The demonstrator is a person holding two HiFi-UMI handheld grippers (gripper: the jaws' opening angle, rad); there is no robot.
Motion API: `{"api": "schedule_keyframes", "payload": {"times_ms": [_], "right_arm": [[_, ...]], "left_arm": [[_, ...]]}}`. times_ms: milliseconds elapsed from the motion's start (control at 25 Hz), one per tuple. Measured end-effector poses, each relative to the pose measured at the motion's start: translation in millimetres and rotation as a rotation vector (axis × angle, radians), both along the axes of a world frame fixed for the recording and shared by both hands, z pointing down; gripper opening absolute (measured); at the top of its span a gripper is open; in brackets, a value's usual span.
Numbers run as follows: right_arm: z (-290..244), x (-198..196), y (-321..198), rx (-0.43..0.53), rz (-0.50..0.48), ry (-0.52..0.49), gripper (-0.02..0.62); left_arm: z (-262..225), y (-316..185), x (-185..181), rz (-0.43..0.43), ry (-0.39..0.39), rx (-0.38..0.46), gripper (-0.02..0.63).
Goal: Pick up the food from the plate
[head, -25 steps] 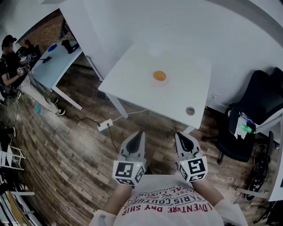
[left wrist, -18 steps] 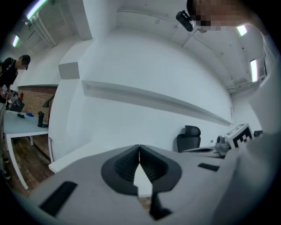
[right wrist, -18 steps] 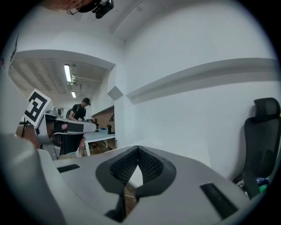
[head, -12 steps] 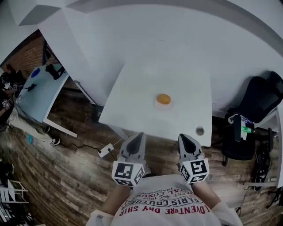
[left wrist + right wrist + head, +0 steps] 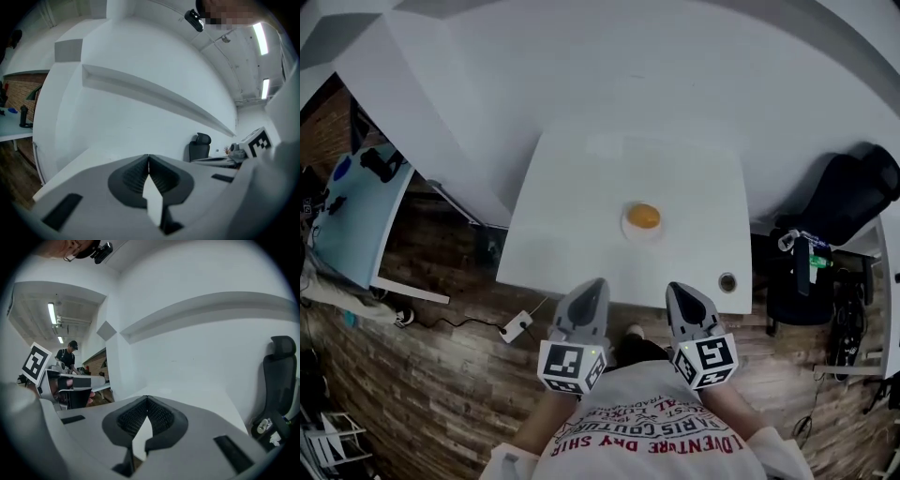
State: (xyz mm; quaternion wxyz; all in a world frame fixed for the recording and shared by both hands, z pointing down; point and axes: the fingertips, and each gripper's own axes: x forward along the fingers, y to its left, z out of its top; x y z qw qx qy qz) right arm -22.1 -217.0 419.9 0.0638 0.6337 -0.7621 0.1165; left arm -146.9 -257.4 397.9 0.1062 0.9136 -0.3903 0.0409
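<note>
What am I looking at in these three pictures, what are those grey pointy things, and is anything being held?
A person holds a two-jaw gripper in each hand. The top-down picture comes from a camera on the person's head: left gripper and right gripper point toward a white table. The other two come from cameras riding on each gripper. On the table: a plate with orange food, plus a small round grey thing near the edge. Both grippers are shut, holding nothing.
</note>
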Motion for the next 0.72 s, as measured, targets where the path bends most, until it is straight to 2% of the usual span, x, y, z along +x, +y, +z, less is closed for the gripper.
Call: {"api": "schedule_keyframes", "payload": {"times_ms": [240,520,720], "right_arm": [[9,26,-50,-0.018,0.023,-0.005,0.009],[18,80,-114,-0.040,0.052,-0.016,0.009],[39,108,-137,-0.093,0.066,-0.020,0.009]], "left_arm": [[1,-52,30,0.037,-0.013,-0.006,0.008],[22,-119,80,0.101,-0.043,-0.075,0.008],[42,-149,107,0.119,-0.082,-0.101,0.008]]}}
